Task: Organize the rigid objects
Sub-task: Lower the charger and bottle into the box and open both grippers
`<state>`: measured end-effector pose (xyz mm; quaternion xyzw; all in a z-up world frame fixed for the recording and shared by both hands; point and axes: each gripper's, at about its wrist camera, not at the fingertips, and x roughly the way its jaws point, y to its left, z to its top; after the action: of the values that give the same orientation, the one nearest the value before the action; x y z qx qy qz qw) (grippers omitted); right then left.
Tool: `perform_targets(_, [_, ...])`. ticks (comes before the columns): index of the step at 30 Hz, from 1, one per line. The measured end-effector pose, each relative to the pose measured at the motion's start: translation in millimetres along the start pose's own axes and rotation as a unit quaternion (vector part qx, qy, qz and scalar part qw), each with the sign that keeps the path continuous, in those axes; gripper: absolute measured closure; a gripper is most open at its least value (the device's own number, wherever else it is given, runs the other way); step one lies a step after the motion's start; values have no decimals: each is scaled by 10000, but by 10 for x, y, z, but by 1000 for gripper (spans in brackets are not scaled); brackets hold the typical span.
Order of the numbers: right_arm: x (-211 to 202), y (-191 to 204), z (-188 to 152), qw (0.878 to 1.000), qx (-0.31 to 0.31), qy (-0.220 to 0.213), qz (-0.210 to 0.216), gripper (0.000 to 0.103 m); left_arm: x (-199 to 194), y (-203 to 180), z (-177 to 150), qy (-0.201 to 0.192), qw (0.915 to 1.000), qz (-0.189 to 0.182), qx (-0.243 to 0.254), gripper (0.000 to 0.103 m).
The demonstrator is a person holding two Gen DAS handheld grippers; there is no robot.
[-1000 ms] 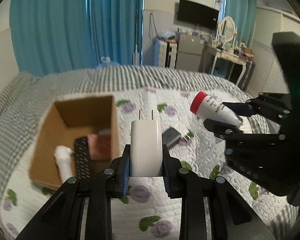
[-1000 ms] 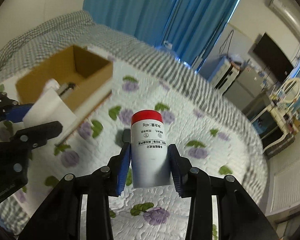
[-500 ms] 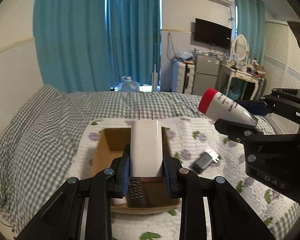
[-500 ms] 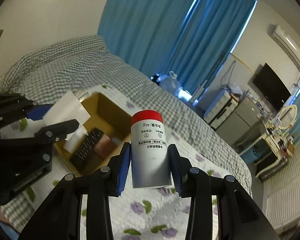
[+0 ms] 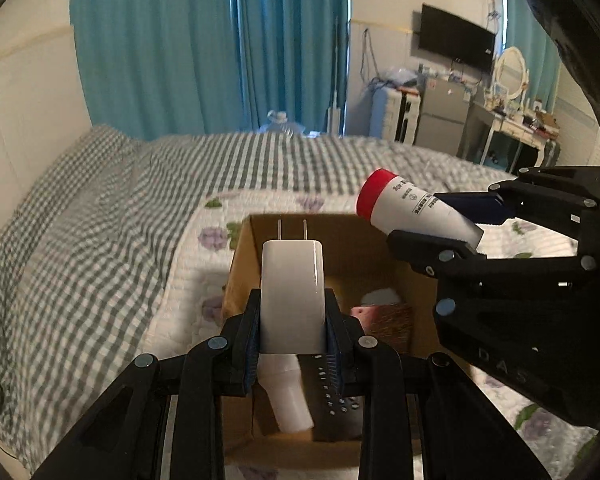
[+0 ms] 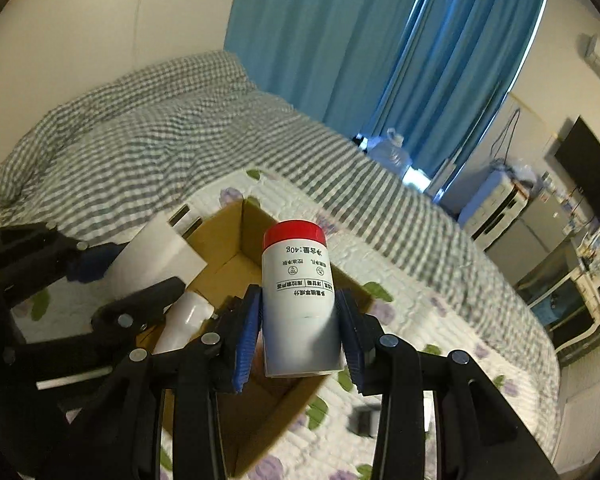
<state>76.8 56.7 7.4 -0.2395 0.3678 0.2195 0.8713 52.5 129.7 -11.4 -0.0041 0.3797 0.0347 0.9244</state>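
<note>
My left gripper (image 5: 293, 322) has its fingers clamped on a white rectangular plastic wall charger (image 5: 293, 298), prongs pointing away from me, and I hold it above the near part of an open brown cardboard box (image 5: 244, 264) that sits on the bed's white quilt with purple flowers and green leaves (image 5: 204, 276). My right gripper (image 6: 300, 330) has its blue-padded fingers (image 6: 245, 334) clamped on the lower body of a white cylindrical plastic bottle with a red cap (image 6: 298, 300), cap pointing away from me, printed label upside down in the right wrist view. In the left wrist view that bottle (image 5: 410, 210) lies tilted, cap toward the left, over the far right corner of the box. In the right wrist view the charger (image 6: 160, 254) shows to the left of the bottle, above the box's left wall (image 6: 216, 232). Inside the box I see a white plastic bottle lying on its side (image 5: 286, 394), a black remote control with small buttons (image 5: 334, 400) just right of it, and a pinkish-brown item (image 5: 384, 322) further in; I cannot tell what that one is. A small dark object (image 6: 364, 420) lies on the quilt to the right of the box, too blurred to identify. A grey-and-white checked bedcover (image 5: 80, 232) covers the left and far side of the bed.
</note>
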Motion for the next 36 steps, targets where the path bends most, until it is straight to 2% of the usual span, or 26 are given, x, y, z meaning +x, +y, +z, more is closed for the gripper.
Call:
perform_targets(8, [749, -90, -48, 9992, 177, 335, 126, 66, 504, -29, -133, 359, 9992, -35, 158, 76])
perform_targets(14, [1078, -110, -146, 9980, 199, 481, 355, 66, 668, -66, -209, 569, 9979, -60, 290, 76])
perform_targets(19, [1205, -14, -198, 9980, 51, 495, 385, 66, 677, -75, -235, 592, 9977, -17, 326, 75])
perform_targets(21, [1133, -37, -187, 9986, 83, 295, 430, 66, 664, -64, -241, 612, 9978, -39, 261, 73])
perform_targets(22, [1098, -45, -177, 9987, 96, 230, 438, 66, 653, -58, -237, 603, 9979, 12, 223, 67])
perform_targets(23, [1059, -55, -165, 9988, 109, 193, 428, 66, 623, -44, -230, 556, 9982, 134, 173, 60])
perform_targets(24, [1005, -74, -149, 9990, 145, 155, 389, 61, 564, -42, -220, 478, 9985, 232, 138, 45])
perform_targets(27, [781, -148, -128, 9990, 252, -8, 382, 44, 369, -54, -175, 240, 9992, 284, 154, 45])
perform_targets(31, [378, -339, -143, 9987, 397, -229, 229, 39, 100, -134, -79, 142, 9989, 409, 166, 44])
perform_targets(33, [152, -484, -160, 9980, 533, -332, 113, 28, -86, -200, -27, 36, 9992, 382, 147, 40])
perform_targets(36, [-215, -710, -207, 9960, 740, -509, -34, 19, -349, -332, 70, -132, 9992, 357, 117, 39])
